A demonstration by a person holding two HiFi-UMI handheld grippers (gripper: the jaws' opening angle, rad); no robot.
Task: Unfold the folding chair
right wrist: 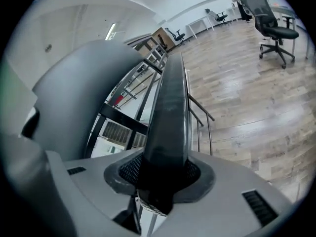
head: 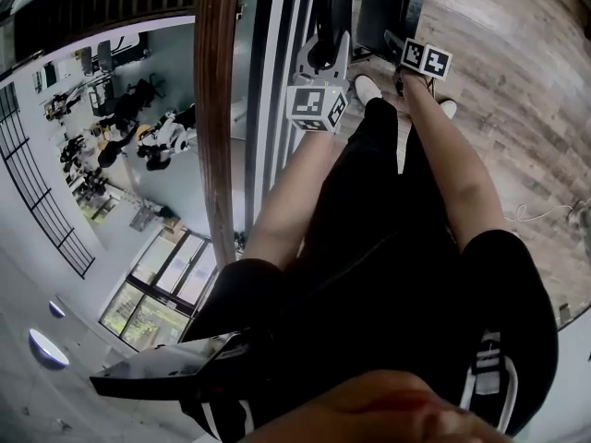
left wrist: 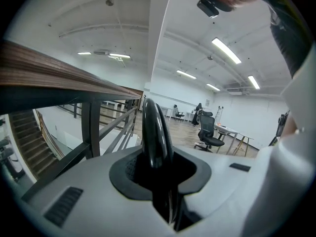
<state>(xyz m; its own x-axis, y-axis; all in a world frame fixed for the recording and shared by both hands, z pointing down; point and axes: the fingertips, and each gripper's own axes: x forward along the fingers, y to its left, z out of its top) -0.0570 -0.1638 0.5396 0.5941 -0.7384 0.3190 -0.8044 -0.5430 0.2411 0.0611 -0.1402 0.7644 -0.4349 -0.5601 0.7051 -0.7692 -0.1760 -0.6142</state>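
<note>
Folding chair on the wood floor just past your shoes, beside the railing, seemingly still folded flat, your left tongs clamped on its rounded black edge, your right tongs clamped on its flat black edge

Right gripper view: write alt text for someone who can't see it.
The right gripper is clamped on a black chair bar, which runs up and away from the jaws. Behind it are a railing, a wood floor and an office chair.
</note>
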